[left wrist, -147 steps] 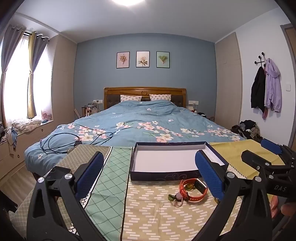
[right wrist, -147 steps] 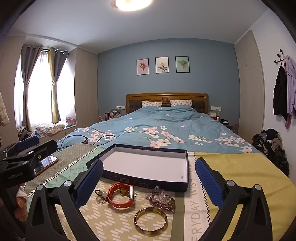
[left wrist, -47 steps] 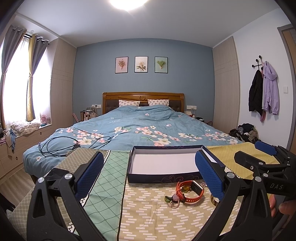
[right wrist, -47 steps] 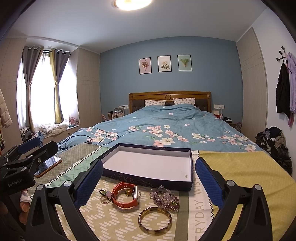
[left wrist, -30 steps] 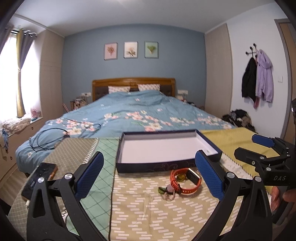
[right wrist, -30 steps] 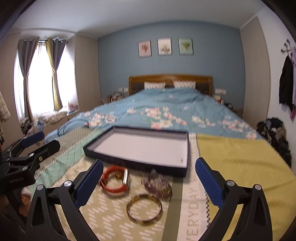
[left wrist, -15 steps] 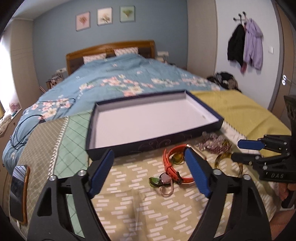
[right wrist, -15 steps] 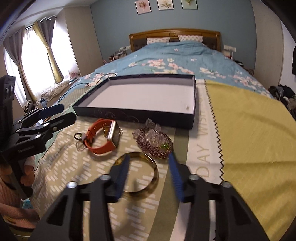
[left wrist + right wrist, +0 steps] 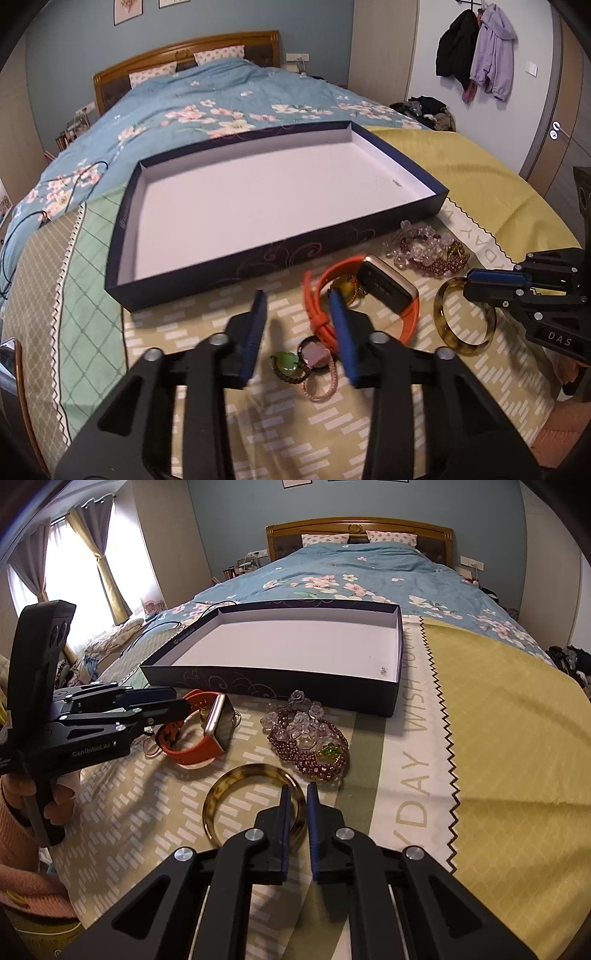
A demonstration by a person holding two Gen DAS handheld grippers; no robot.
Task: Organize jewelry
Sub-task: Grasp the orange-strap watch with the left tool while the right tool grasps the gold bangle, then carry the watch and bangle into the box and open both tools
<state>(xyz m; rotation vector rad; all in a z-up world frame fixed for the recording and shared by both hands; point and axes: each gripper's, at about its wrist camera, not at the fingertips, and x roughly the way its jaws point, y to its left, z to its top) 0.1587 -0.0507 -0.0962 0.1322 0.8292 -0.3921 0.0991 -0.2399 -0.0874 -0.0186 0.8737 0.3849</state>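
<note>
A dark-blue tray (image 9: 258, 258) (image 9: 258, 683) with a white inside lies on the patterned cloth. In front of it lie an orange watch (image 9: 384, 288) (image 9: 218, 727), a purple bead bracelet (image 9: 428, 251) (image 9: 306, 738), a tortoiseshell bangle (image 9: 461, 343) (image 9: 221, 794) and small rings (image 9: 295, 363). My left gripper (image 9: 297, 295) (image 9: 181, 701) is closing, with the watch's orange strap between its jaws; the left pad still stands clear of it. My right gripper (image 9: 298, 794) (image 9: 467, 282) is shut on the bangle's near rim.
A phone (image 9: 7, 365) lies at the cloth's left edge. A yellow cloth (image 9: 498, 738) covers the right side. Behind the tray stretches the bed with a blue floral quilt (image 9: 221, 96) and a black cable. A hand in a pink sleeve (image 9: 22, 812) holds the left gripper.
Both grippers tipped downward and came in over the jewelry. The right jaws went from wide open to shut on the bangle. The left jaws narrowed around the watch strap.
</note>
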